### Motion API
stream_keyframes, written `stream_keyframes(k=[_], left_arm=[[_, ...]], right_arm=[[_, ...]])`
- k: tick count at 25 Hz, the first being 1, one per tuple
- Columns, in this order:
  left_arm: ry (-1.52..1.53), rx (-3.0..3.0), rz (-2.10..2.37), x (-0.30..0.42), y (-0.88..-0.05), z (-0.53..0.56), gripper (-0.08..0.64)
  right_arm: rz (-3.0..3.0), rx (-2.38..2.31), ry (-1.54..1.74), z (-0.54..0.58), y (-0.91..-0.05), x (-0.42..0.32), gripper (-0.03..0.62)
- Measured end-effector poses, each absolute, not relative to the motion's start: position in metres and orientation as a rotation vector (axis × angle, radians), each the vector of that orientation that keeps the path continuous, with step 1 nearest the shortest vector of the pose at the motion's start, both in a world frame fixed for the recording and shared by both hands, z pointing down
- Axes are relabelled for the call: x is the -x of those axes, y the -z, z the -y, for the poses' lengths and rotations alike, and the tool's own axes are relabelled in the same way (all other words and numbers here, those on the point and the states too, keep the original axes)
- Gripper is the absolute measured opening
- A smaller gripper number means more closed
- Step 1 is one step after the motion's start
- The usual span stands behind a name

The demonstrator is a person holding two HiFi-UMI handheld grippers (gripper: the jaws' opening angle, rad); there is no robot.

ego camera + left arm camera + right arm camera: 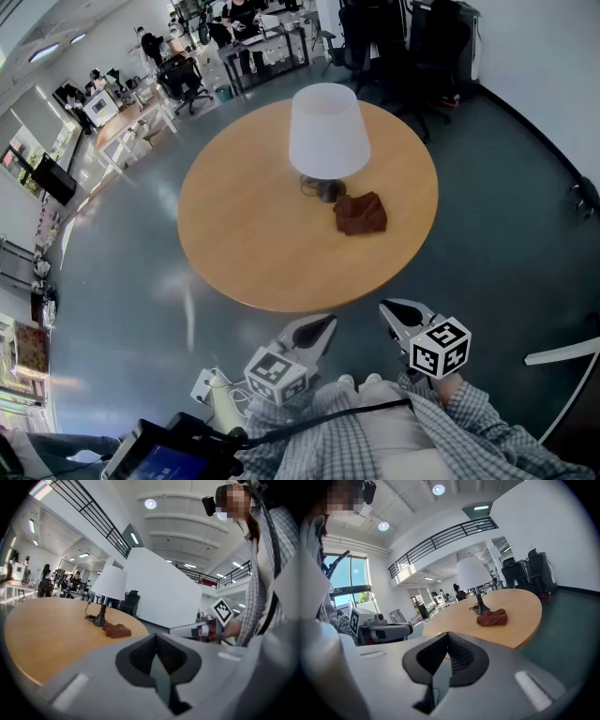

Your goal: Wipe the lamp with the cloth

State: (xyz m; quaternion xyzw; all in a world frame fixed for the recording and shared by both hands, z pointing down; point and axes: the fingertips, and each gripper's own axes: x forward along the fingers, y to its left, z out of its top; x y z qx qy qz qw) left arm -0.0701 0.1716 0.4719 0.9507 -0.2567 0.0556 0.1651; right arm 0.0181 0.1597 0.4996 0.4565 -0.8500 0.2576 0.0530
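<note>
A table lamp with a white shade [328,129] and a dark base stands near the middle of the round wooden table [244,234]. A crumpled brown cloth [361,214] lies on the tabletop just right of the lamp's base. Both grippers hang over the floor in front of the table's near edge, close to the person's body. My left gripper [325,325] and my right gripper [390,308] are shut with nothing in them. In the left gripper view the lamp [110,584] and the cloth [116,630] lie far ahead; the right gripper view shows the lamp [472,573] and the cloth [492,617] likewise.
Grey floor surrounds the table. Black office chairs [412,47] stand behind it at the upper right, and desks with people [234,28] fill the far background. A tablet [159,457] and cables hang by the person's left side.
</note>
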Motion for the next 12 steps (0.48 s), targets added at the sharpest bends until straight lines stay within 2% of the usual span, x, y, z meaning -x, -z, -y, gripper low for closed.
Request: stream_keyframes(k=[12], left_arm=[[-0.164, -2.704, 0.724, 0.0724, -0.4672, -0.1738, 0.005]], right_arm=[[2.583, -1.384, -0.793, -0.1621, -0.4956, -0.014, 0.005]])
